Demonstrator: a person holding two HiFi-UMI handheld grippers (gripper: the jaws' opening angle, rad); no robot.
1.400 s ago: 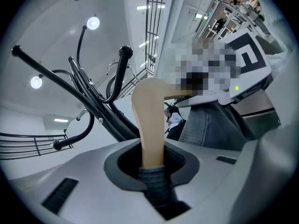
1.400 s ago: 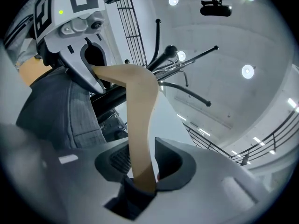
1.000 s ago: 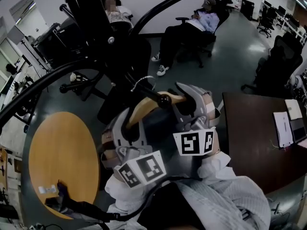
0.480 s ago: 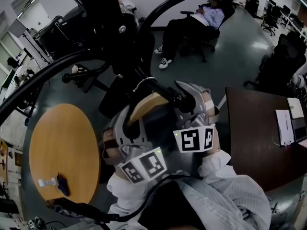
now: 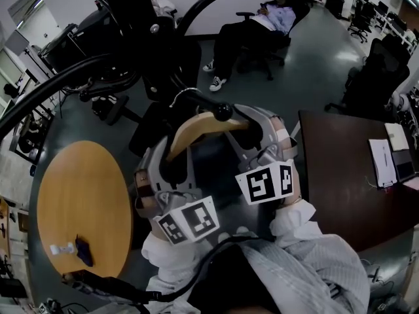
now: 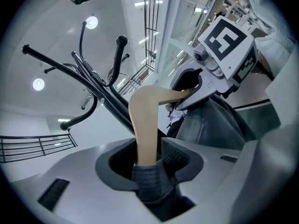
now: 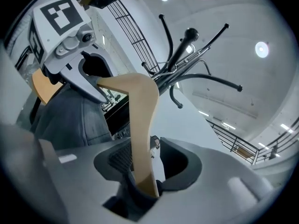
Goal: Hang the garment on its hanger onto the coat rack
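A light wooden hanger [image 5: 196, 126] carries a grey garment [image 5: 211, 169], and its metal hook [image 5: 183, 95] curves over a black arm [image 5: 222, 112] of the coat rack [image 5: 141, 25]. My left gripper [image 5: 169, 159] is at the hanger's left shoulder and my right gripper [image 5: 256, 136] at its right shoulder. In the left gripper view the hanger [image 6: 145, 120] and cloth pass between the opening jaws of the left gripper [image 6: 149, 158], with a dark gap on one side. In the right gripper view the jaws of the right gripper [image 7: 145, 164] are also opening round the hanger [image 7: 140, 125], with a gap on its right.
A round wooden table [image 5: 78, 208] stands at the lower left and a dark desk [image 5: 347, 175] with papers at the right. A person [image 5: 262, 25] sits in an office chair at the back. More chairs [image 5: 373, 90] stand at the far right. Rack arms [image 6: 93, 85] spread overhead.
Both grippers and the hanger have shifted a little toward the rack. The left gripper's jaws stand wider round the hanger than before.
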